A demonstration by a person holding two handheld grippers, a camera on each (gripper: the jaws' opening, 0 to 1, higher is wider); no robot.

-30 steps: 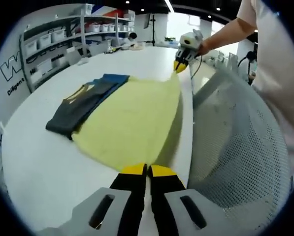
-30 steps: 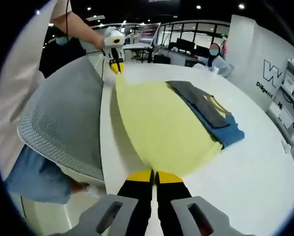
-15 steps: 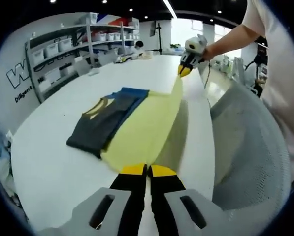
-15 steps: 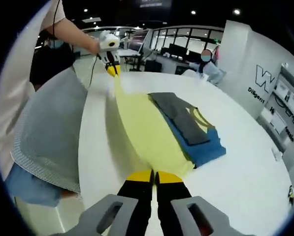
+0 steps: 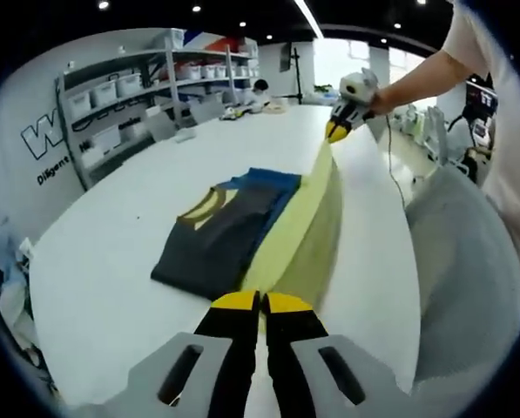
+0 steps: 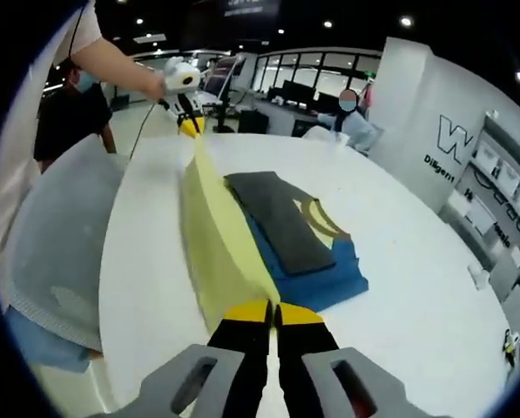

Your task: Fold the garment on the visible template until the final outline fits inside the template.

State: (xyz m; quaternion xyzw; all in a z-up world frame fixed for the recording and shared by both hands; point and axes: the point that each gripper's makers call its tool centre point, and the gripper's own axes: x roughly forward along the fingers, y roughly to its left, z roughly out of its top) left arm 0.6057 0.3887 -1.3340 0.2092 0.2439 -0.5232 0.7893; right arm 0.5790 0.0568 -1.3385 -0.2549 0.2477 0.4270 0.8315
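A yellow garment [image 5: 305,233] hangs stretched in a raised, narrow fold above the white table [image 5: 103,261]. My left gripper [image 5: 260,301] is shut on its near end, and my right gripper [image 5: 337,131] is shut on the far end. In the right gripper view the same yellow garment [image 6: 209,233] runs from my right gripper [image 6: 273,310] up to my left gripper [image 6: 189,127]. Beside it lies a folded dark grey garment [image 5: 214,235] with a yellow collar, resting on a blue cloth [image 6: 334,280]. The yellow cloth covers part of the blue one.
A grey mesh chair back [image 5: 469,261] stands at the table's edge, next to the person holding the grippers. Shelves with white bins [image 5: 111,91] line the far wall. Another person [image 6: 357,117] sits at the table's far end.
Both grippers lifted the yellow garment's edge and carried it toward the grey and blue stack. It lay spread flat before and now stands as a narrow raised fold.
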